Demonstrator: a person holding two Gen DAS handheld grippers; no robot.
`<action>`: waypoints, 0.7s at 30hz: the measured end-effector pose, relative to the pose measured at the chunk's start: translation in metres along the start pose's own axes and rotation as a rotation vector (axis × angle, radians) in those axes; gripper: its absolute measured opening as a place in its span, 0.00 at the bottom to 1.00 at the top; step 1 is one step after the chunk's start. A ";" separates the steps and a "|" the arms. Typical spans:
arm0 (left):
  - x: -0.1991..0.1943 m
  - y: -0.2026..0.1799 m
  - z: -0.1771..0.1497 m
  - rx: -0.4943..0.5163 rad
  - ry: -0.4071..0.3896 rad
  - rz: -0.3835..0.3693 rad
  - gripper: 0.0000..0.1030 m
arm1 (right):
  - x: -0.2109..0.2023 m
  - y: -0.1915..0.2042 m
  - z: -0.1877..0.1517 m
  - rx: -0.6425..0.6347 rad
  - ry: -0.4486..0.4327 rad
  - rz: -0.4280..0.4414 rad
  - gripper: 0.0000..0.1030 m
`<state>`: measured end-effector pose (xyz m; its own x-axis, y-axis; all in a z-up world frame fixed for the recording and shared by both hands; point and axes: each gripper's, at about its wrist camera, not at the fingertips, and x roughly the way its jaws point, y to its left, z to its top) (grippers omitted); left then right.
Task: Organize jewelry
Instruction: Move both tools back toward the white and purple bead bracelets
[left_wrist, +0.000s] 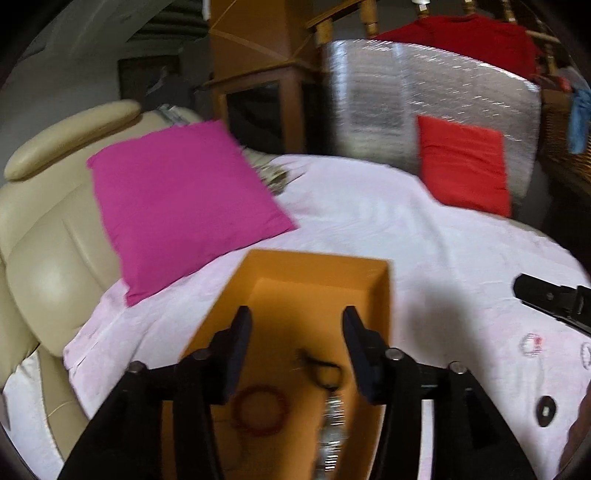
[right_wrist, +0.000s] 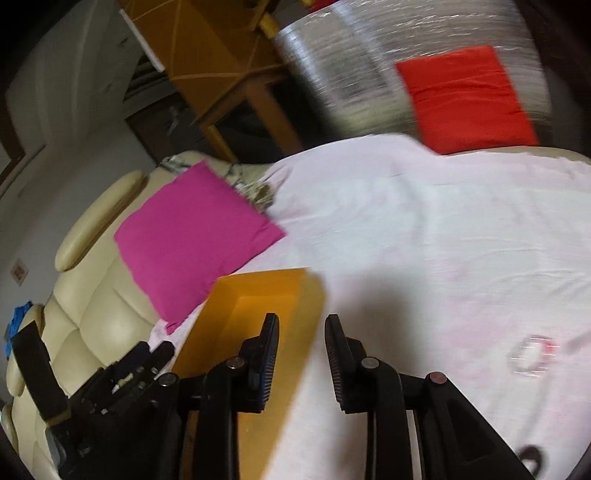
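An orange box (left_wrist: 380, 291) lies open on a pale pink sheet (left_wrist: 443, 229). Inside it lie a red bead bracelet (left_wrist: 260, 413), a dark chain piece (left_wrist: 321, 369) and a silvery piece (left_wrist: 334, 424). My left gripper (left_wrist: 297, 321) is open and empty, above the box. On the sheet to the right lie a clear-and-red bead bracelet (left_wrist: 530, 344), a second pale bracelet (left_wrist: 585, 354) and a dark oval ring (left_wrist: 546, 410). My right gripper (right_wrist: 301, 328) is open and empty over the box's right edge (right_wrist: 306, 321); its tip shows in the left wrist view (left_wrist: 554, 299). The clear-and-red bracelet (right_wrist: 532, 354) is blurred there.
A magenta cushion (left_wrist: 177, 206) lies left of the box on a cream leather sofa (left_wrist: 48, 258). A red cushion (left_wrist: 465, 166) leans on a silver-wrapped object (left_wrist: 406, 96) at the back. Wooden furniture (left_wrist: 258, 44) stands behind. The left gripper's body (right_wrist: 110, 398) shows at lower left.
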<state>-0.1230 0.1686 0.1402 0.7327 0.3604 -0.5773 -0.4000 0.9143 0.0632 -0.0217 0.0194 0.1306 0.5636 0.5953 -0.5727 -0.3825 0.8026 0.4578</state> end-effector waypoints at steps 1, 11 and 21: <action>-0.004 -0.010 0.000 0.016 -0.015 -0.017 0.59 | -0.016 -0.015 0.001 0.013 -0.013 -0.024 0.28; -0.024 -0.111 -0.010 0.181 -0.017 -0.203 0.60 | -0.161 -0.155 -0.019 0.180 -0.133 -0.261 0.28; -0.023 -0.190 -0.043 0.343 0.083 -0.340 0.61 | -0.246 -0.263 -0.071 0.446 -0.262 -0.330 0.28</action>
<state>-0.0880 -0.0215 0.1066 0.7386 0.0273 -0.6736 0.0690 0.9909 0.1158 -0.1116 -0.3349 0.1032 0.7829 0.2429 -0.5727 0.1544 0.8159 0.5572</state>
